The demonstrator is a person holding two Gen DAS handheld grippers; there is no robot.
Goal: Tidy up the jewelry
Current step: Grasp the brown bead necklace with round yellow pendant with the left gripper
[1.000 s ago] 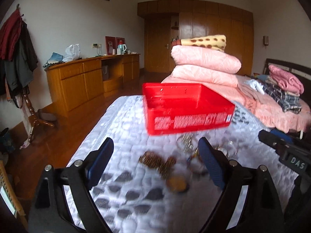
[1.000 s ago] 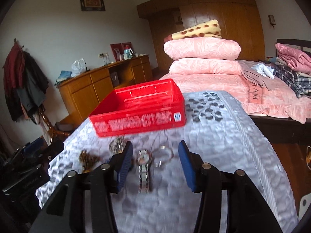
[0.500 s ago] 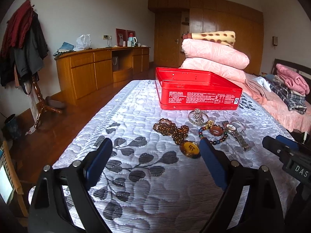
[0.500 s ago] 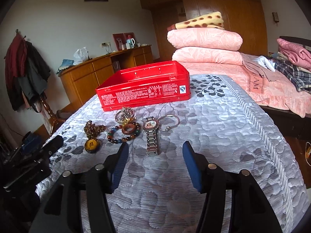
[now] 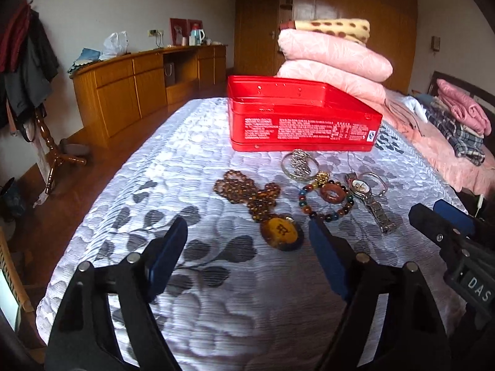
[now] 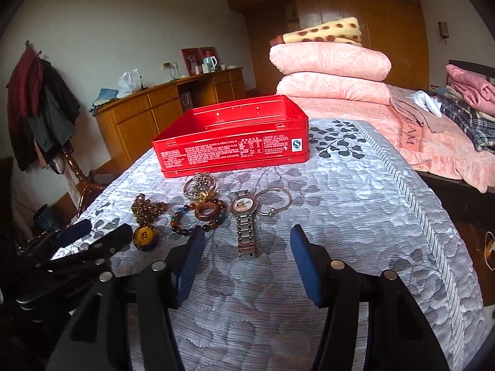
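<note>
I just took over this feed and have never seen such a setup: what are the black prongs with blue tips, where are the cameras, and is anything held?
A person holds one pair of tongs in each hand; a camera on each looks along its two blue-padded fingers. The left view shows the left tongs, whose jaws have just been closing a little, with nothing between them. The right view shows the right tongs, open and empty. On the grey quilted bedspread lie a brown bead necklace with an amber pendant, a multicoloured bead bracelet, a silver metal wristwatch and thin silver bangles, before an open red tin box.
</note>
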